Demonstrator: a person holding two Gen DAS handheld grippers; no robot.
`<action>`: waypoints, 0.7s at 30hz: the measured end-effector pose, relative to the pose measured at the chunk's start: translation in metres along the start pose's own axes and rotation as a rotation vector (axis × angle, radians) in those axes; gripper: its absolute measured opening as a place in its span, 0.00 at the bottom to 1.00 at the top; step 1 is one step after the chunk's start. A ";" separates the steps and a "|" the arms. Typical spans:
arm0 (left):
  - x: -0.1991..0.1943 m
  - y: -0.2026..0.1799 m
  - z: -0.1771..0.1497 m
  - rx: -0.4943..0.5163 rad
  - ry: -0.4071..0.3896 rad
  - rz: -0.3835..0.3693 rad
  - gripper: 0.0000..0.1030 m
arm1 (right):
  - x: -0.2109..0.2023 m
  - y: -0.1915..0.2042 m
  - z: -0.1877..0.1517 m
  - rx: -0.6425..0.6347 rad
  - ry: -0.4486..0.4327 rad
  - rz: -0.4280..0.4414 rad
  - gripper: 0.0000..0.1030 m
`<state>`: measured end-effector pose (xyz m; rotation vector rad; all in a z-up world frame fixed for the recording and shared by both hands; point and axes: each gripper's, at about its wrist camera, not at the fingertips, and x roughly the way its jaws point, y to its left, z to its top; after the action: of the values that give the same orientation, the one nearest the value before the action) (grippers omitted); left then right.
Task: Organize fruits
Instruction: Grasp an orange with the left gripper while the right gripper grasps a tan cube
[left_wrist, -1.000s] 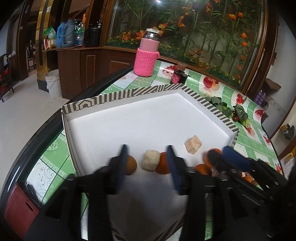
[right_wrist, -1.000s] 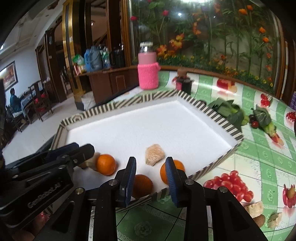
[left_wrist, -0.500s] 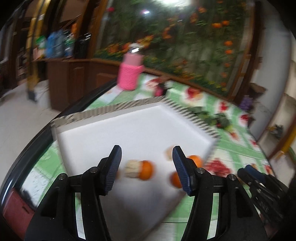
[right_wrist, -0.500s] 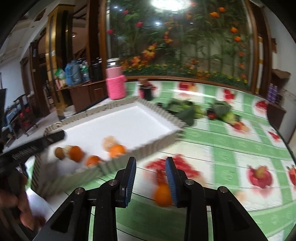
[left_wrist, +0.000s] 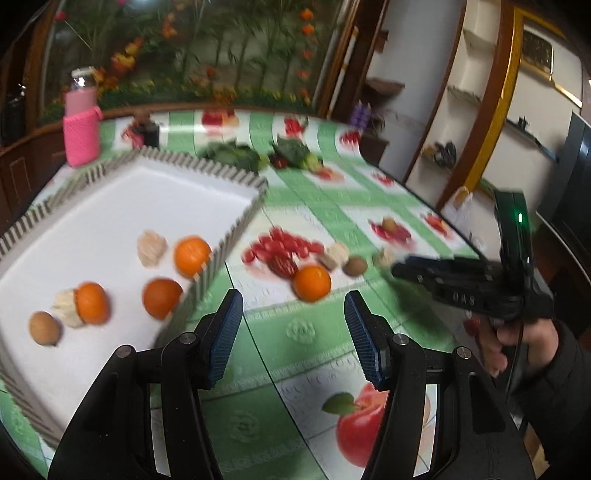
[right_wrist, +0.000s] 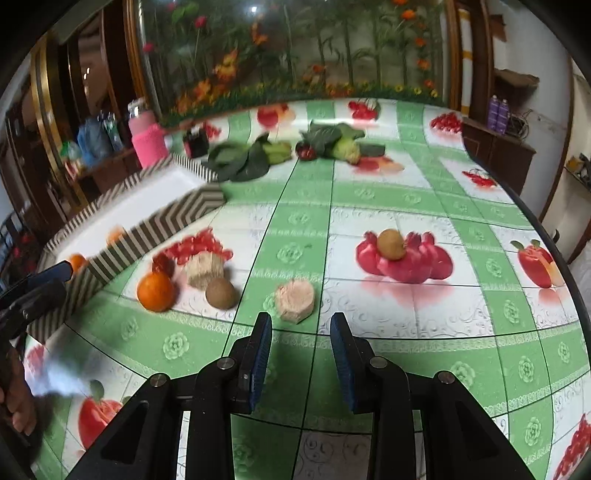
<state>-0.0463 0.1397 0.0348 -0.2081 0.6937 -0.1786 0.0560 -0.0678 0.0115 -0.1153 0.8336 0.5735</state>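
Three oranges (left_wrist: 161, 302) inside striped tray (left_wrist: 236, 229) edge, one orange (right_wrist: 155, 291) outside

Black gripper frames (left_wrist: 293, 332), blue ribbed pads (right_wrist: 260, 354), silver screws; green light on right unit; dark sleeve (left_wrist: 565, 384).

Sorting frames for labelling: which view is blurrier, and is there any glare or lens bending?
Left wrist: motion-smeared, the tray rim and orange soft. Right wrist: sharper in the middle, the beige chunk crisp, left edge smeared; a light glints in the glass behind; the tablecloth grid bows with fisheye.
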 end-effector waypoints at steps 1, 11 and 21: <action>0.003 -0.002 -0.001 0.006 0.010 0.002 0.55 | 0.002 0.002 0.002 -0.002 0.006 0.006 0.31; 0.024 -0.011 -0.004 0.010 0.084 -0.014 0.55 | 0.028 0.004 0.016 0.017 0.053 -0.033 0.25; 0.055 -0.024 0.012 -0.025 0.106 -0.022 0.55 | 0.013 -0.017 0.015 0.139 -0.036 0.117 0.25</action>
<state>0.0013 0.1058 0.0161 -0.2314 0.7996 -0.2033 0.0817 -0.0713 0.0099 0.0709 0.8459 0.6233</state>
